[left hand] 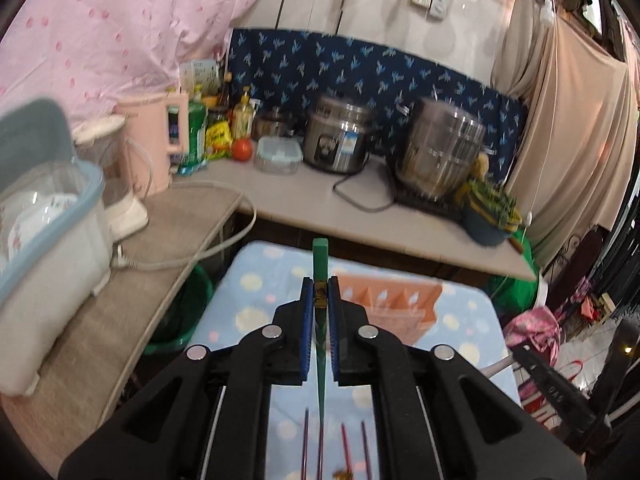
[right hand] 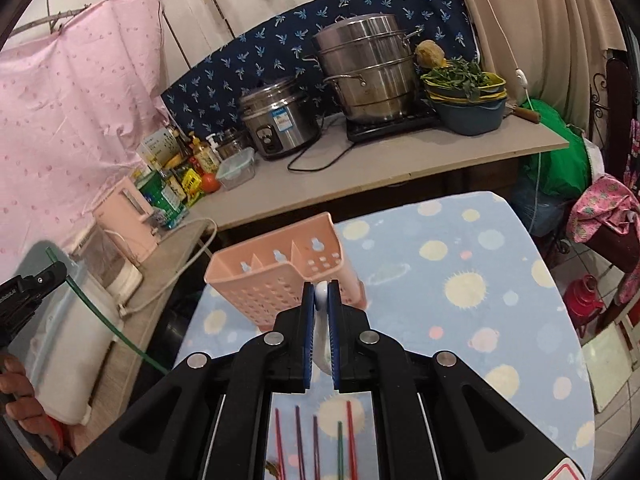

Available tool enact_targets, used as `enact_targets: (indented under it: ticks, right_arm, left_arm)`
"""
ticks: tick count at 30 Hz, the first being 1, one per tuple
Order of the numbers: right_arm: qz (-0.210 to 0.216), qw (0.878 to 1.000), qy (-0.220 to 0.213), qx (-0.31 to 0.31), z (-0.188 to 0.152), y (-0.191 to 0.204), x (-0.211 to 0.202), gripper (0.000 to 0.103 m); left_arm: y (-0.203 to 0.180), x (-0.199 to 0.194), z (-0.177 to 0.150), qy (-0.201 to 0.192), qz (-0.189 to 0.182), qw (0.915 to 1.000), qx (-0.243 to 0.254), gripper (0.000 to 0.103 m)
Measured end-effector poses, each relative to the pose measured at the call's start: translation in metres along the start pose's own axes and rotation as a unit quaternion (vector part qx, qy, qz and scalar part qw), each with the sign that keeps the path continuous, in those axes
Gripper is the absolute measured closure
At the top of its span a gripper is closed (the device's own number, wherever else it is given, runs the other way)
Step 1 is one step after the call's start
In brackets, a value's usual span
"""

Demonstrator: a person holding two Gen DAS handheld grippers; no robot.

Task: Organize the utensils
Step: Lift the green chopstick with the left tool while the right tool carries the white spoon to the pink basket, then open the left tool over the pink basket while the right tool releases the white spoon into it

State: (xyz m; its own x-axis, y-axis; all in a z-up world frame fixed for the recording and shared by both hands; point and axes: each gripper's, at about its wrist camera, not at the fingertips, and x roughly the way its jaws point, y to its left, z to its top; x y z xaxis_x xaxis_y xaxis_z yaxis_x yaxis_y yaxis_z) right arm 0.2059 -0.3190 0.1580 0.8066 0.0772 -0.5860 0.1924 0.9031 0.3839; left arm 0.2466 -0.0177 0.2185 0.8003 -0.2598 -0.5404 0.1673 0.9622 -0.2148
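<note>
Through the left wrist camera, your left gripper (left hand: 320,292) has its blue pads clamped on a green chopstick (left hand: 321,264); its square end sticks out past the fingertips and the thin end runs back under the camera. Beyond the tips, the pink utensil holder (left hand: 394,306) stands on the table with the dotted blue cloth (left hand: 256,280). More chopsticks (left hand: 344,446) lie on the cloth below the jaws, red and purple ones side by side. At the right edge you can see part of your other gripper's black body, with something white at its tip.

Through the right wrist camera, your right gripper (right hand: 321,292) is clamped on a white utensil (right hand: 321,294), likely a spoon handle, though you cannot tell for sure. The perforated holder (right hand: 276,276), with its divided compartments, sits just ahead of the fingertips, slightly left. Loose chopsticks (right hand: 298,440) lie on the cloth beneath. At far left, your left gripper (right hand: 50,270) holds the green chopstick (right hand: 104,320) slanting down.
</note>
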Motion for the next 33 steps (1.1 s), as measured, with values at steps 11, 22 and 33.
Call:
enact_targets:
  ticks: [11,22,33]
  right_arm:
    - [0.034,0.999,-0.025,0.011,0.058,0.010,0.084,0.096]
    - [0.004,0.999,0.027,0.021,0.029,-0.018,0.155,0.096]
    - [-0.008,1.000,0.012,0.025,0.024,-0.021,0.124,0.077]
  left_arm:
    - [-0.031,0.044,0.074,-0.062,-0.026,0.9977,-0.005,0.096]
    - [-0.027,0.125,0.045,-0.004,-0.008,0.9999,0.009,0.096]
    - [-0.016,0.144,0.017,0.025,-0.001,0.9997,-0.004,0.068]
